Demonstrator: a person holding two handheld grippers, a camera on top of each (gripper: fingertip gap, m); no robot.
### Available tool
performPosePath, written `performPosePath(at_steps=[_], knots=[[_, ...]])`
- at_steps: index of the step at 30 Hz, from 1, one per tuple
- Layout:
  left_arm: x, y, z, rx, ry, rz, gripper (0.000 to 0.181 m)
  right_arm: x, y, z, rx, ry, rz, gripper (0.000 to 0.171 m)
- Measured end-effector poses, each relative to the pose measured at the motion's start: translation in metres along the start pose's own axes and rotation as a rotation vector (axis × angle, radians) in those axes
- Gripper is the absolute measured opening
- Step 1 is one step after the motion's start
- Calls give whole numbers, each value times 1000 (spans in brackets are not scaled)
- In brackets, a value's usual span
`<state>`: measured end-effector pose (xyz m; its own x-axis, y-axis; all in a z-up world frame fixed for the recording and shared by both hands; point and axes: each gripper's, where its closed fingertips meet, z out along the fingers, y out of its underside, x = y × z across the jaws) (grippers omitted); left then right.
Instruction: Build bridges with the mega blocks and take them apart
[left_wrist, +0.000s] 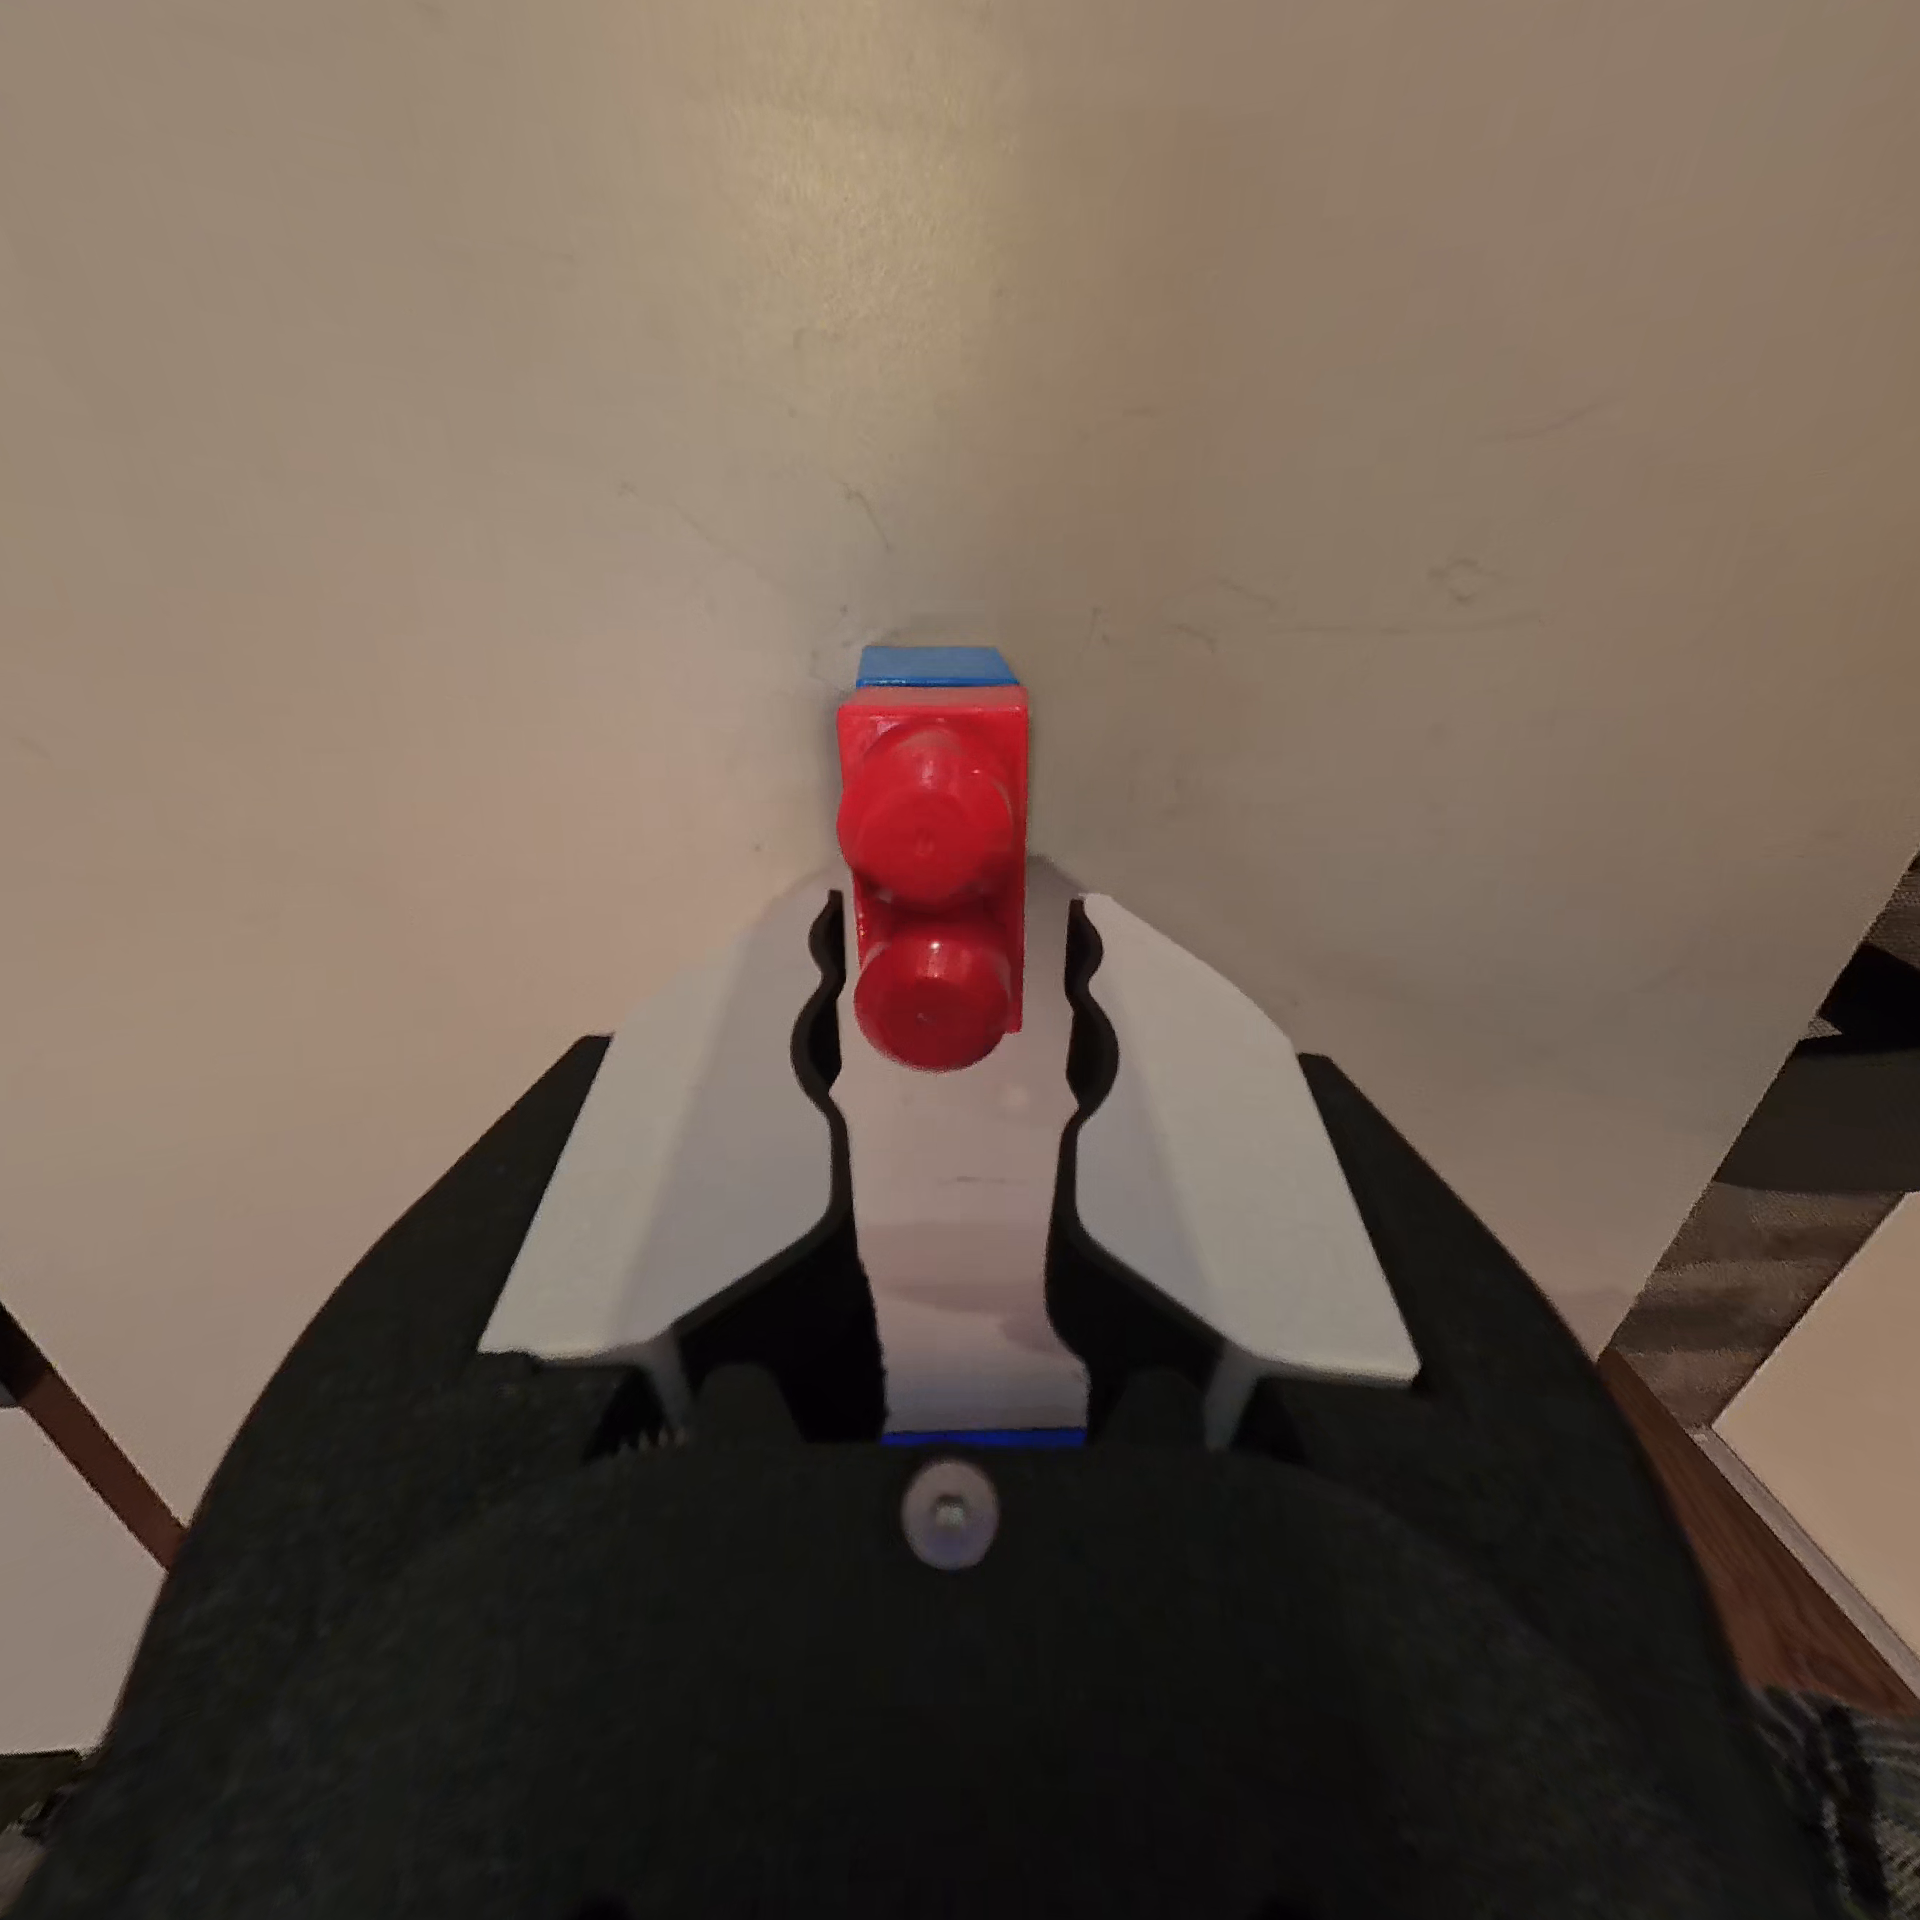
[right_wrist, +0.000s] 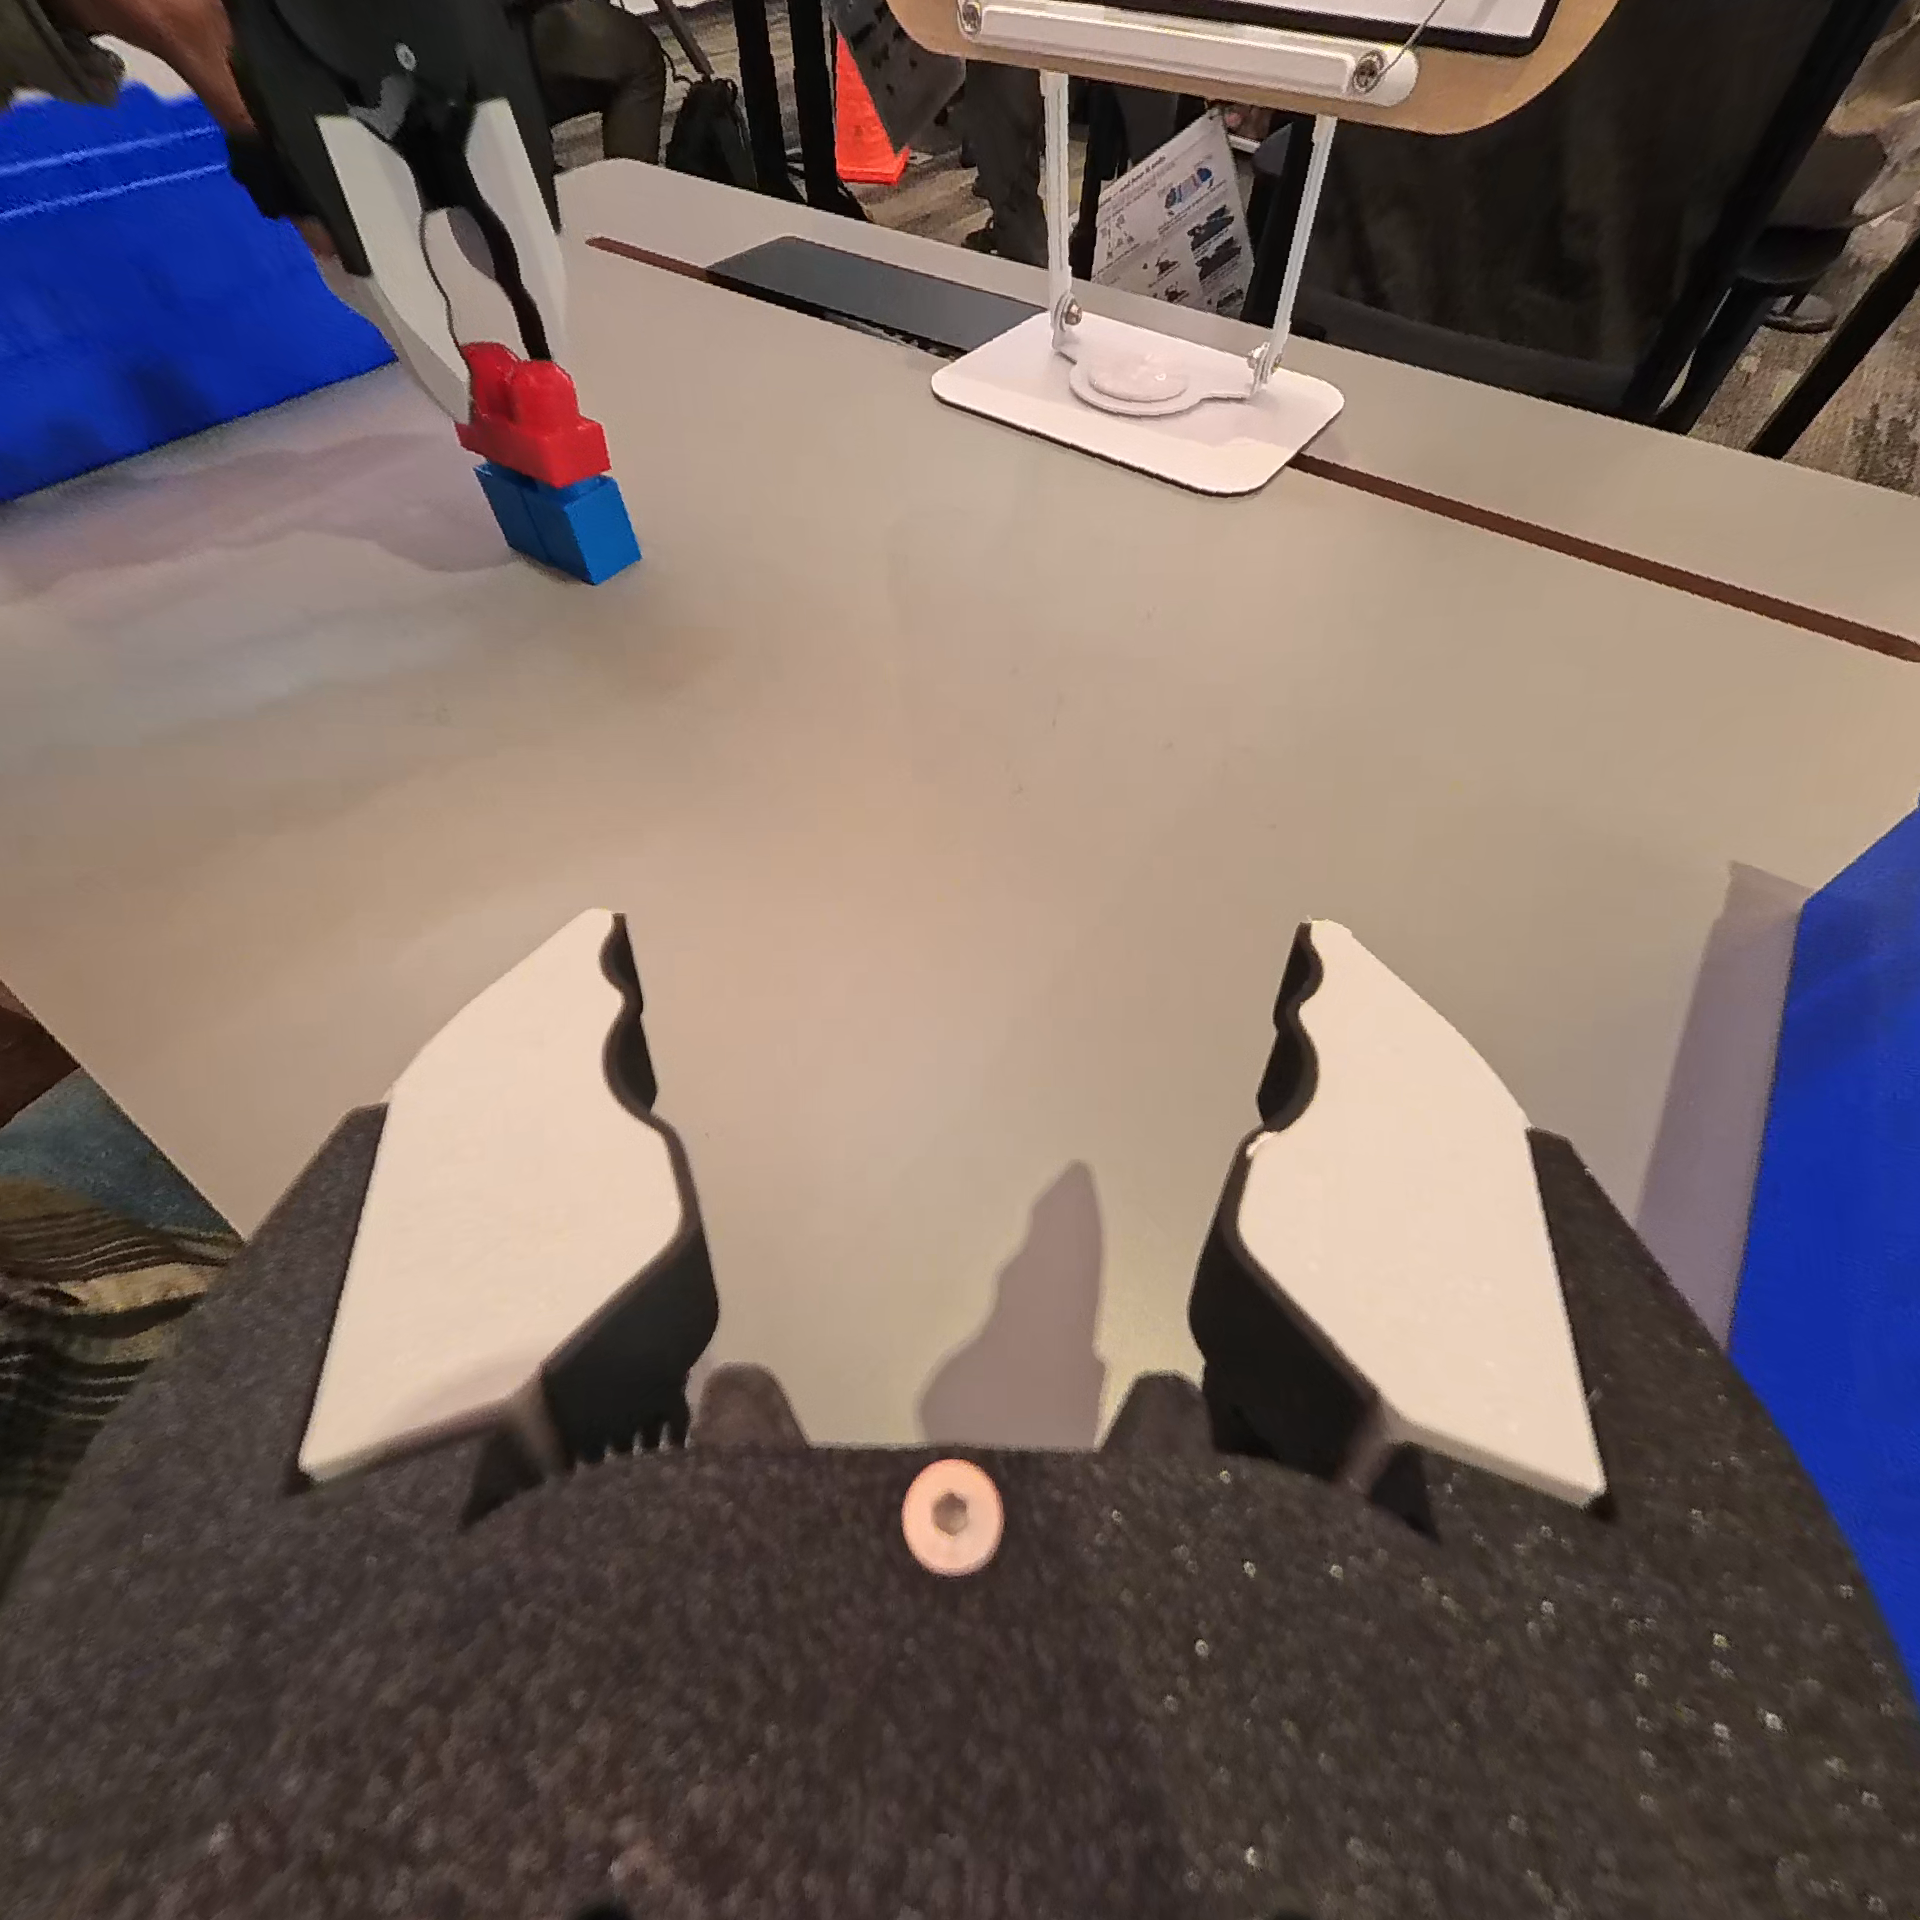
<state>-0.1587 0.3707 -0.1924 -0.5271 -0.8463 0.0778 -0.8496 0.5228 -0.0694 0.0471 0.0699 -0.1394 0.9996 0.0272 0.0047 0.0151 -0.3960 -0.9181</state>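
A red two-stud block (left_wrist: 930, 883) sits pressed on top of a blue block (left_wrist: 932, 665) on the grey table (left_wrist: 520, 520). My left gripper (left_wrist: 951, 904) points down over this stack, its fingers either side of the red block's near stud with a small gap on each side, so it is open. In the right wrist view the same red block (right_wrist: 535, 421) and blue block (right_wrist: 566, 520) stand at the far left, with the left gripper (right_wrist: 499, 379) straddling the studs. My right gripper (right_wrist: 961, 925) is wide open and empty, above the table's near part.
A white stand base (right_wrist: 1143, 405) holding a board stands at the table's back. A dark slot (right_wrist: 862, 286) lies beside it. Blue material shows at the far left (right_wrist: 125, 312) and at the right edge (right_wrist: 1849, 1143). An orange cone (right_wrist: 868, 125) stands on the floor beyond.
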Motion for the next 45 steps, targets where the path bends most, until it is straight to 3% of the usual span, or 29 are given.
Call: performPosePath(at_steps=[7,14,22,28,38,45], knots=[[-2,3,-22,82,-8,-42,49,-1,1,0,0,-1,2,115],[-1,2,-40,316,25,-109,50,-1,2,-2,1,0,5,115],[-6,1,-19,455,9,-124,53,-7,1,2,-1,-18,-5,115],[-4,-3,-8,557,21,-110,67,-7,0,1,-2,-13,-9,115],[0,12,-3,704,-16,-115,82,-9,-1,4,-1,-19,-9,115],[-3,23,23,751,-61,-143,88,-12,-3,7,-4,-26,-17,115]])
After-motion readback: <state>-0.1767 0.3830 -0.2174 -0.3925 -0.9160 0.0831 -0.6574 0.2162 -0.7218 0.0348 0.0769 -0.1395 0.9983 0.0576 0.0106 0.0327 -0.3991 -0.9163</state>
